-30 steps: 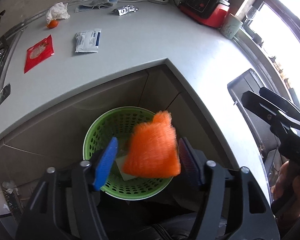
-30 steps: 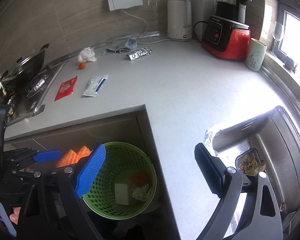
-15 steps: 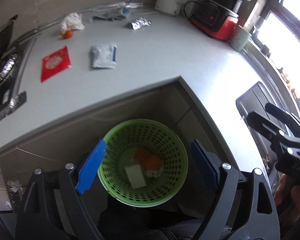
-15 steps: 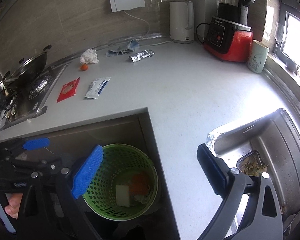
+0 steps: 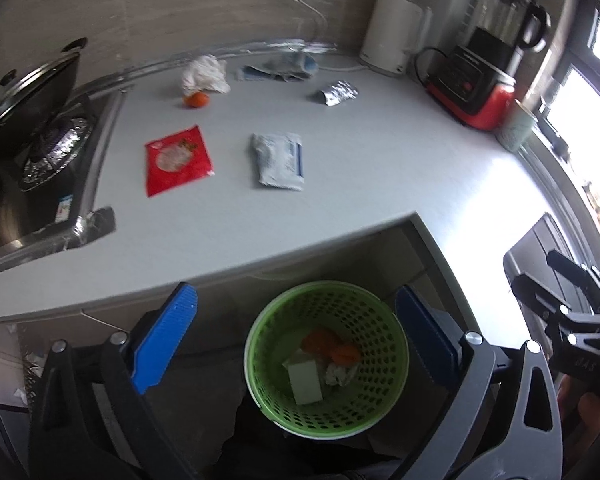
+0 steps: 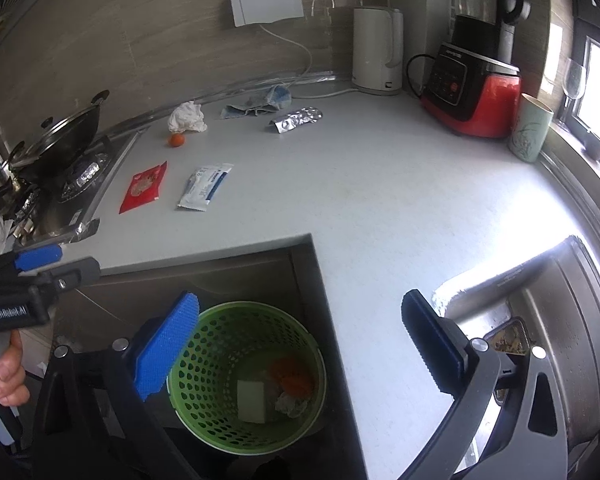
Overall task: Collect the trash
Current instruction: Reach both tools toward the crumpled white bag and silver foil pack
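Left wrist view, read left to right: stove (image 5: 40,152) at far left; then trash not yet collected on the grey counter (image 5: 380,168): red packet (image 5: 178,160), crumpled tissue (image 5: 204,74) beside a small orange fruit (image 5: 196,99), white packet (image 5: 279,160), blue cloth (image 5: 278,69), foil wrapper (image 5: 338,93). Below the counter edge, green basket (image 5: 384,344) already holding orange scraps, a pale block and a paper wad. Left gripper (image 5: 296,332) above it, jaws opening wide, nothing between. Right gripper (image 6: 300,344) likewise opening, empty. Judged partly done, most pieces left.
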Demonstrator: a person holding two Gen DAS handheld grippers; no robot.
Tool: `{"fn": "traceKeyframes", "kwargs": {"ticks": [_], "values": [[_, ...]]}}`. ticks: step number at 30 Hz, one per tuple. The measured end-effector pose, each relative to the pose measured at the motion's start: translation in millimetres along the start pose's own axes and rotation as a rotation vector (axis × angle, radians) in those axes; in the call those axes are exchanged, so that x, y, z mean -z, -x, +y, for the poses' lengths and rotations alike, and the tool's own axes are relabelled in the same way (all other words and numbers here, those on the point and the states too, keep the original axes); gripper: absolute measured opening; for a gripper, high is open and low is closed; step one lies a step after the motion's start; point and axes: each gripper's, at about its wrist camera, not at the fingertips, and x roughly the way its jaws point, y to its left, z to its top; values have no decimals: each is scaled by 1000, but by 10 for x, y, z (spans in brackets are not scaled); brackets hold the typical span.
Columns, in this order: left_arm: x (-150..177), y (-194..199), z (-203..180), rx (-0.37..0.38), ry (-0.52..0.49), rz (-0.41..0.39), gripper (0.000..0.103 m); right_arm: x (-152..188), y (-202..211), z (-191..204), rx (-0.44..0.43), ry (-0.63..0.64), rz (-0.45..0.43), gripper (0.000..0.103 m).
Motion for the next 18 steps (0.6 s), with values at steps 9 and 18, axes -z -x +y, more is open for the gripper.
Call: {"fn": "traceKeyframes", "kwargs": {"ticks": [9,18], "values": [[-574,-74,450,-38,51,-58,95,-406,-253,201,-13,23,-7,101],[-1283,-498,896,-64,69,-81,95,-1001,-704,416,5,20,-17,101]]}}
